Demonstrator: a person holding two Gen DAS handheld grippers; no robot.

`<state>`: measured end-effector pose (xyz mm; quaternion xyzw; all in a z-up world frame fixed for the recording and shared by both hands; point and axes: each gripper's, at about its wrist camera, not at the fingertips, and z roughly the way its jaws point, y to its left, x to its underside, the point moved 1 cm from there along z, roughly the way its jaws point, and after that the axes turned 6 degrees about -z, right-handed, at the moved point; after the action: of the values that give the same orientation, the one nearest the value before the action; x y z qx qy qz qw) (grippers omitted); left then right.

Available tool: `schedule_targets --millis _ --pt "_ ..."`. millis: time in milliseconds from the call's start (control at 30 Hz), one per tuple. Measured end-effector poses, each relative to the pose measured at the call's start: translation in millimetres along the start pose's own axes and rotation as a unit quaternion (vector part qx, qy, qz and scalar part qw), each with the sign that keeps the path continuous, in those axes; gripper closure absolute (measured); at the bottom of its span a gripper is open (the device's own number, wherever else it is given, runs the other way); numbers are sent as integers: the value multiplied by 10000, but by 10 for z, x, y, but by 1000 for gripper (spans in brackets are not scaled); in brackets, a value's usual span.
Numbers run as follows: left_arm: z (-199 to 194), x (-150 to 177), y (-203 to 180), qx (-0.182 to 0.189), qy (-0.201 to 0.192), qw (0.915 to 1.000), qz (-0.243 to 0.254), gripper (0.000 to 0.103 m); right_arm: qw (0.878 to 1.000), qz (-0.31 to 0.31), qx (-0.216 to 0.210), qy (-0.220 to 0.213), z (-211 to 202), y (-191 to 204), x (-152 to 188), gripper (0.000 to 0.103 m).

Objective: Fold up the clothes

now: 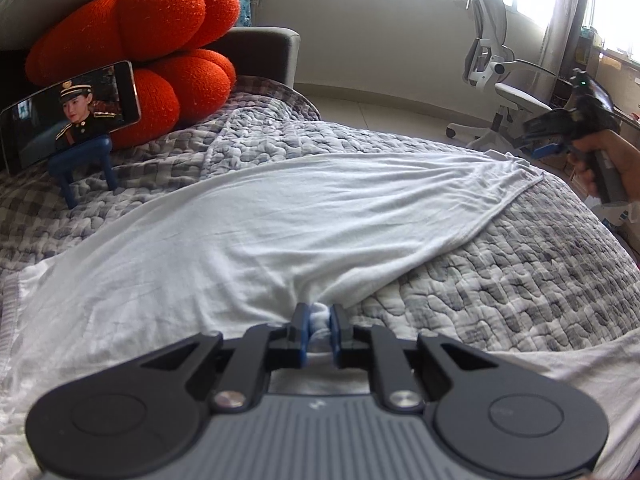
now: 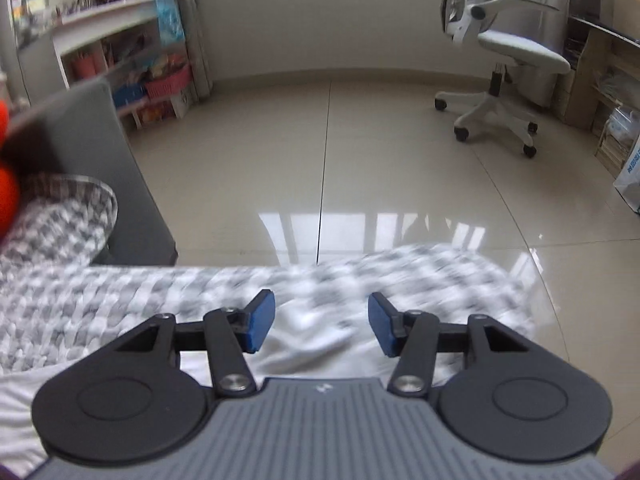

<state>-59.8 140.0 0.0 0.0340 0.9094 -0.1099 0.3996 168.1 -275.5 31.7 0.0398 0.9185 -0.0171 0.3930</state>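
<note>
Left gripper (image 1: 320, 322): jaws nearly closed, pinching a bunched fold of the white garment (image 1: 256, 232) at the lower centre of the left wrist view. The garment lies spread across the grey checked quilt (image 1: 500, 280) covering the bed, running from the lower left of the frame toward the upper right, where one edge ends near the quilt's far side.

Right gripper (image 2: 321, 324): jaws wide apart, nothing between the blue pads (image 2: 262, 322). It hangs above white cloth and quilt at the bed's edge; motion blur in the right wrist view makes it unclear whether the pads touch the fabric. In the left wrist view this gripper appears at the right edge of the frame, held by a hand (image 1: 612, 160).

An orange cushion (image 1: 132, 48) sits at upper left, with a phone (image 1: 70, 114) propped on a blue stand (image 1: 82, 168) just in front. A white office chair (image 2: 500, 64) stands on the tiled floor (image 2: 320, 152) at upper right.
</note>
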Motion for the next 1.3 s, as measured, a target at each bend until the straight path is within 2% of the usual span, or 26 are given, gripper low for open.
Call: schedule_targets --millis 200,400,467,500,700,833,900,933,967,1033,1200,1300 --pt "-3 15 -46 -79 -58 9997 205 90 9962 -736 -382 273 146 108 -59 49" --pt "-1 14 -52 -101 -56 9996 251 90 9844 -1543 -647 537 334 255 -45 78" --pt "-2 21 -60 -110 -70 9995 299 90 9831 -1616 -706 498 362 270 -33 100" --pt "-3 22 -64 -115 -77 9994 321 90 9832 -1643 -657 447 358 272 -39 101" --pt "-16 51 -102 -196 -177 9988 400 90 9893 -1453 -72 142 377 163 -47 101" --pt "-20 72 -115 -232 -251 9985 428 90 9845 -1741 118 150 446 248 33 100" --pt "-16 67 -108 -229 -253 9987 380 90 9901 -1398 -56 109 386 151 0 97" --pt "-15 65 -107 -228 -252 9988 363 90 9940 -1091 -113 47 328 61 -15 90" --pt "-13 64 -106 -227 -250 9988 346 90 9969 -765 -153 -25 265 -33 -30 87" --pt "-12 66 -106 -225 -254 9989 337 90 9992 -235 -312 -106 141 -223 -22 85" --pt "-13 62 -102 -205 -247 9989 329 90 9986 165 -505 20 -77 -508 188 85" --pt "-13 53 -104 -214 -224 9990 320 90 9962 362 -787 40 -166 -533 314 85"
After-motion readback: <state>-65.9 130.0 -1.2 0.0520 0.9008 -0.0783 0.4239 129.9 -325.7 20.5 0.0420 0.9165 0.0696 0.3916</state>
